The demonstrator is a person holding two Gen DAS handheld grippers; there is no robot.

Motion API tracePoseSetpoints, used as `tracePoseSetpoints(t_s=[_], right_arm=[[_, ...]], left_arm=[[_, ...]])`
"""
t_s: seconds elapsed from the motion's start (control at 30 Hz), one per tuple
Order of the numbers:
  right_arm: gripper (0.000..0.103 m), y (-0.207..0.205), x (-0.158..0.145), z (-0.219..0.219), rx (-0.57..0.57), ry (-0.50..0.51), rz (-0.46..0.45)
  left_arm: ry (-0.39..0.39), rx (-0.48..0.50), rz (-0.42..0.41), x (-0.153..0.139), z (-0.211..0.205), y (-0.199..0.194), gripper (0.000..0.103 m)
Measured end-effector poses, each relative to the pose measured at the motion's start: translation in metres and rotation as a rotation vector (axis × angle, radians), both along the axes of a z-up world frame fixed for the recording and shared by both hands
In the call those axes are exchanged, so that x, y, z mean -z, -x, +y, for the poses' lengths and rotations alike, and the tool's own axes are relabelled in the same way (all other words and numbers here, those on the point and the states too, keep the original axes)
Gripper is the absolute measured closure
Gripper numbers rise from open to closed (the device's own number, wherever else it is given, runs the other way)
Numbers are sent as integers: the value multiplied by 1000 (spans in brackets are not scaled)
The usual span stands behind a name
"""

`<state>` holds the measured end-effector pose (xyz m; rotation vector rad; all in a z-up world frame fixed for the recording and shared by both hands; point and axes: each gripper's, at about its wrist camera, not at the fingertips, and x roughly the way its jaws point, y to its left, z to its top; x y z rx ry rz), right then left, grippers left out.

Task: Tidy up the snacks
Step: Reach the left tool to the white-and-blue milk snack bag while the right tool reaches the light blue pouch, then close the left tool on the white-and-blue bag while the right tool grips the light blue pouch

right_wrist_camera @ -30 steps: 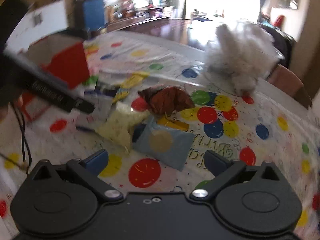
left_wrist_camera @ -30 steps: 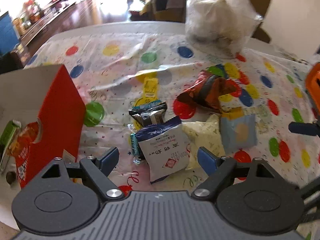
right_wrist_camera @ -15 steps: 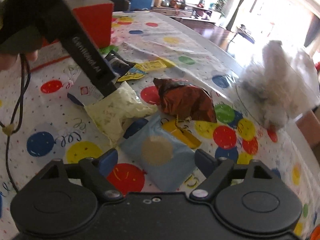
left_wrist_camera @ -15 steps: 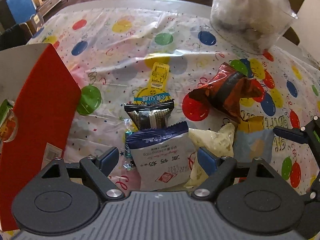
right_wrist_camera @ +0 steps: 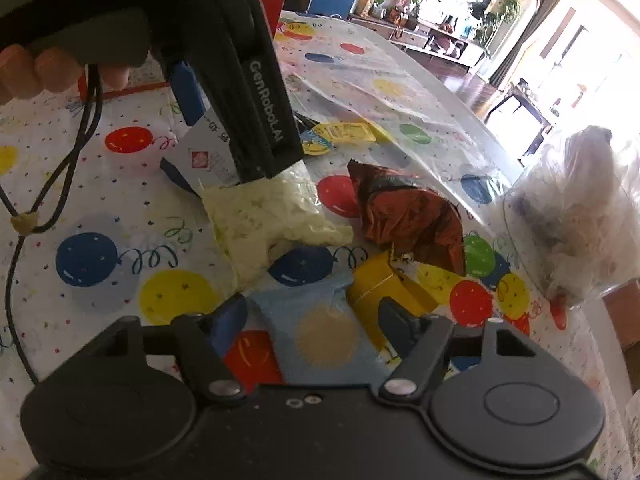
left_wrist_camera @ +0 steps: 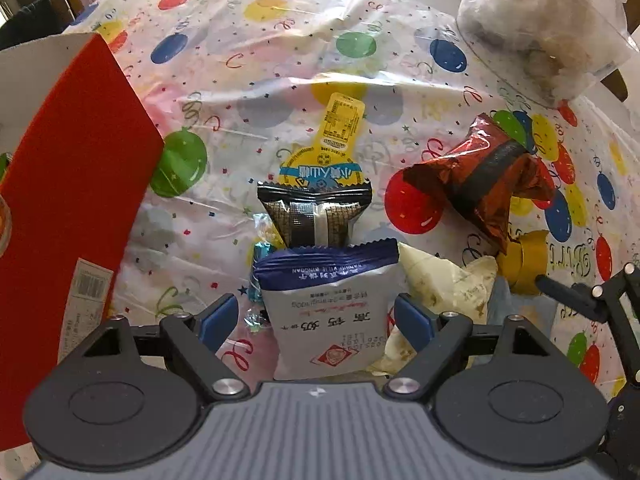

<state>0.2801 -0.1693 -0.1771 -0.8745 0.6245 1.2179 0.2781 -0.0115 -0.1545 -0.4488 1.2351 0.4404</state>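
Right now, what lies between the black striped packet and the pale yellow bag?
In the left wrist view, the white packet with the blue top lies between black striped packet and pale yellow bag, overlapping both.

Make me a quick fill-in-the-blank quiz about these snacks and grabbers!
1. The left gripper straddles a white packet topped with a ___ band.
2. The right gripper straddles a light ___ packet.
3. The box has a ___ side.
4. The tablecloth is printed with ___.

Missing: blue; blue; red; balloons

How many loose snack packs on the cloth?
7: yellow sachet, black pack, white-navy pack in a column; cream pack, red foil pack, yellow box, light-blue pack rightward. Tiny candies uncounted; more may hide.
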Motion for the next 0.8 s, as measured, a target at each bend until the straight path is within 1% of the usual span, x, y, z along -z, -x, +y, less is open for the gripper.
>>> tracePoseSetpoints(t_s=[0.03,0.07,0.13,0.2,0.23,0.37,0.47,0.6,0.67,0.73,0.8], right_arm=[[35,-2,0,0,10,3,24],[35,-3,-1,-1,21,7,47],[35,-7,-1,-3,48,12,100],[35,-12,0,-6,78,9,148],[35,-14,0,-8,97,4,173],[37,-21,1,-9,131,-11,206],[37,-26,2,-8,137,-11,220],[36,-34,4,-7,169,-23,263],[38,-35,4,-9,196,-37,286],[47,-33,4,-10,206,-44,279],[52,-30,2,-12,213,-54,291]], left_arm=[[2,3,0,1,0,0,19],[11,9,0,1,0,1,24],[31,11,7,4,1,2,31],[35,16,2,4,2,3,32],[34,25,-1,3,1,3,34],[46,37,-15,1,2,6,45],[52,43,-22,1,5,9,49],[59,50,-34,0,6,14,51],[64,53,-38,0,7,17,52],[72,60,-47,0,7,20,52],[79,68,-53,-1,6,24,53]])
